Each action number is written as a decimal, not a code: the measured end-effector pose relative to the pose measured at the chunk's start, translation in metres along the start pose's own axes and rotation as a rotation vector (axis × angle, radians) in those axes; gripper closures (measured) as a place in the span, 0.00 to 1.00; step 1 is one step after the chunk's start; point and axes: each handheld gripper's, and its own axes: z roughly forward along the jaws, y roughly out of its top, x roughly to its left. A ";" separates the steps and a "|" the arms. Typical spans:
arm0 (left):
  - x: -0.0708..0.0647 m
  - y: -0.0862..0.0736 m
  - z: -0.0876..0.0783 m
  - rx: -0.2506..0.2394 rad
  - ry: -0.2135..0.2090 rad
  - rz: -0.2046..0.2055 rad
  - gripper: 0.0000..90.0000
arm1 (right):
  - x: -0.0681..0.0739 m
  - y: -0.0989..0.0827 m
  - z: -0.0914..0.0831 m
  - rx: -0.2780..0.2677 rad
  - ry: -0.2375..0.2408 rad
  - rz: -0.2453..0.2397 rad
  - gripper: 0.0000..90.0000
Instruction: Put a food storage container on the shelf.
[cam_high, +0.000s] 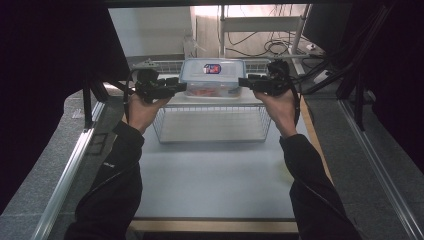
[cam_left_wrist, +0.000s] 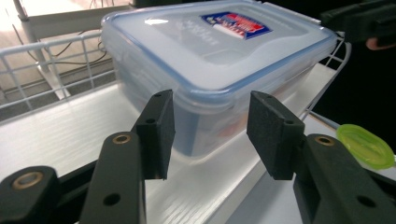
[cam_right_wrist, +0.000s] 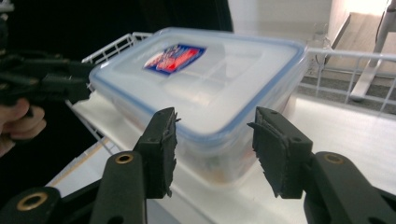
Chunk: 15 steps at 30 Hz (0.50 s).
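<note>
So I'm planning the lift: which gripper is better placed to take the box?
Neither clearly. The left gripper and right gripper flank opposite ends of the box, jaws open at its corners. It looks set for both together.

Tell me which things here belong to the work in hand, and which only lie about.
Belong to the work:
- plastic box with its blue-rimmed lid
- left gripper and right gripper, one at each end of the box
- white wire shelf under the box

Only lying about:
- green oval thing
- cables behind
</note>
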 end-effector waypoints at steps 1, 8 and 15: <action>0.000 0.000 0.000 0.000 0.000 0.000 0.57 | 0.001 -0.003 0.001 0.012 0.000 -0.011 0.59; -0.001 -0.003 0.011 0.061 0.036 0.022 0.64 | 0.003 -0.015 0.013 0.072 -0.058 -0.064 0.77; -0.002 -0.001 0.015 0.072 0.061 0.031 0.68 | 0.000 -0.013 0.016 0.052 -0.088 -0.049 0.80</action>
